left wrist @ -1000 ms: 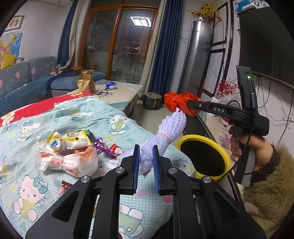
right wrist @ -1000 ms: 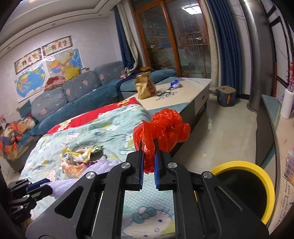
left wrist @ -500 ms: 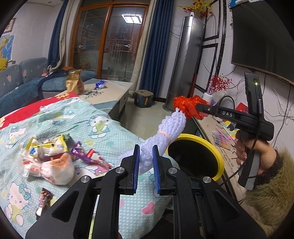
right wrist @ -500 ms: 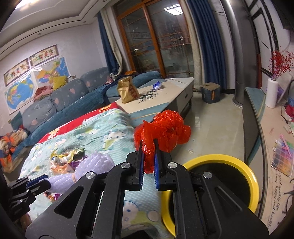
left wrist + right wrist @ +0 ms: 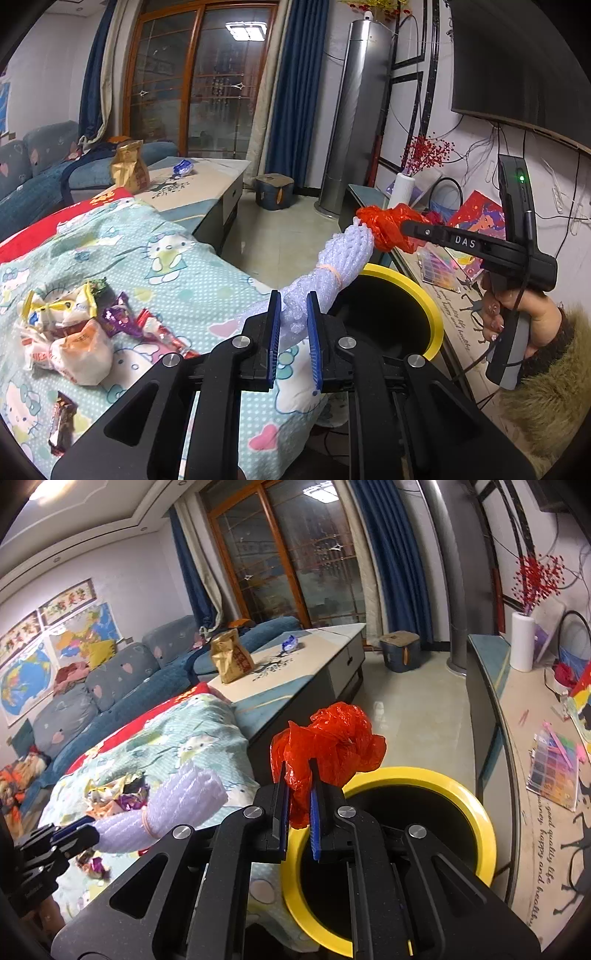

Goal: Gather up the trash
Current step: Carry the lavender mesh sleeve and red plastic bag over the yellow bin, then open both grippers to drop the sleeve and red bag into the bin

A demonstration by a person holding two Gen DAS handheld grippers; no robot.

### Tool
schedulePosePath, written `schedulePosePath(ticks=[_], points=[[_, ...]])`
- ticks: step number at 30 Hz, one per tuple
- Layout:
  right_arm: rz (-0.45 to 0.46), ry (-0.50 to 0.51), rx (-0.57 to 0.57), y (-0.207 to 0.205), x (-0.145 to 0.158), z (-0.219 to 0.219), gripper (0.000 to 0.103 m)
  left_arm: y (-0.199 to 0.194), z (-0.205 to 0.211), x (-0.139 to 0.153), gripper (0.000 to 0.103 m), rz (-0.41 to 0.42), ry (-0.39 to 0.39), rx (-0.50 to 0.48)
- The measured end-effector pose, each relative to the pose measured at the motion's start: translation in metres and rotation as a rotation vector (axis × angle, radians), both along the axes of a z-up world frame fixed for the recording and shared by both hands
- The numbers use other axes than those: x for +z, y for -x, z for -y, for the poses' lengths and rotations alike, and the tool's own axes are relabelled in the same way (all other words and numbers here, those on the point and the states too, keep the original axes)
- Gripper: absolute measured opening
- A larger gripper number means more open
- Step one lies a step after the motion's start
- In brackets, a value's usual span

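Observation:
My left gripper (image 5: pixel 292 325) is shut on a pale purple foam net sleeve (image 5: pixel 332 266), held over the bed edge with its far end above the yellow-rimmed bin (image 5: pixel 424 295). My right gripper (image 5: pixel 297 805) is shut on a crumpled red plastic bag (image 5: pixel 332 734), held over the bin's near rim (image 5: pixel 476 812). In the left wrist view the red bag (image 5: pixel 388 229) touches the sleeve's tip. The sleeve also shows in the right wrist view (image 5: pixel 173 805). A pile of snack wrappers (image 5: pixel 74 332) lies on the Hello Kitty blanket (image 5: pixel 166 258).
A coffee table (image 5: pixel 295 664) with a gold paper bag (image 5: pixel 231 661) stands beyond the bed. A TV console (image 5: pixel 535 757) with papers and a white vase (image 5: pixel 521 640) runs along the right wall. A blue sofa (image 5: pixel 122 686) is at the far left.
Both grippers have swung right, away from the bed, each keeping its load. The bin now lies right under the red bag and the sleeve's tip.

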State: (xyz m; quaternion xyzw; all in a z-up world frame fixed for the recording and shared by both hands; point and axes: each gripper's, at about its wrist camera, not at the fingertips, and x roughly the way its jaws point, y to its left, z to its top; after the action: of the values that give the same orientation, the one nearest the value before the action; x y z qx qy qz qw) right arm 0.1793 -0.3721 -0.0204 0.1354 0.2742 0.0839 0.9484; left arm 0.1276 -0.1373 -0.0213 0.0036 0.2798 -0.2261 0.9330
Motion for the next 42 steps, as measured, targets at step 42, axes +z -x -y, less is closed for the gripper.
schedulePosePath(ticks=[42], points=[[-0.194, -0.113, -0.129, 0.017, -0.075, 0.076, 0.029, -0.056, 0.124, -0.067, 0.029, -0.132, -0.078, -0.108]])
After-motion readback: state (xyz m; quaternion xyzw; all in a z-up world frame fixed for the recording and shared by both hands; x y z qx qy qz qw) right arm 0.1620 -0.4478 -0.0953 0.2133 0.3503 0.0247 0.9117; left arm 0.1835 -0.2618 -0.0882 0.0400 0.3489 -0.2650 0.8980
